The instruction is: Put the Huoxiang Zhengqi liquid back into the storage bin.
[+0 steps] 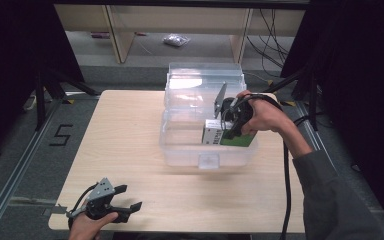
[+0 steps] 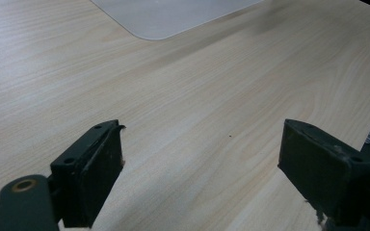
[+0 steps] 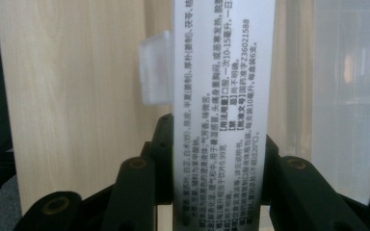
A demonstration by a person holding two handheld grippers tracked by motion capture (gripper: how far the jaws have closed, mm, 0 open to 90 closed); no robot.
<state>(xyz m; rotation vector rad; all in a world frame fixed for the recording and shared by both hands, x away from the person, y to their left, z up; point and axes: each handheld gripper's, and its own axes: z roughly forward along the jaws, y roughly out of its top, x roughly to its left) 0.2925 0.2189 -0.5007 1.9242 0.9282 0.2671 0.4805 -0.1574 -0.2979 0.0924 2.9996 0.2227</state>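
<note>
1. The right tool [image 1: 228,127] pinches a white-and-green printed carton [image 1: 214,135] inside the clear plastic bin [image 1: 180,152]; a narrow grip could let it twist or slip.
2. It may catch the bin wall.
3. The left tool [image 1: 127,197] rests spread on the worktop [image 1: 130,125].

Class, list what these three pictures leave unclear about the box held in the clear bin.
- Box small print: right gripper view, too blurred to read.
- Box ends: right gripper view, cut off by the frame's edges.
- Box in the bin: high view, partly covered by the hand and right tongs.

wooden shelving [image 1: 120,30], perhaps plastic bag [image 1: 176,40]
</note>
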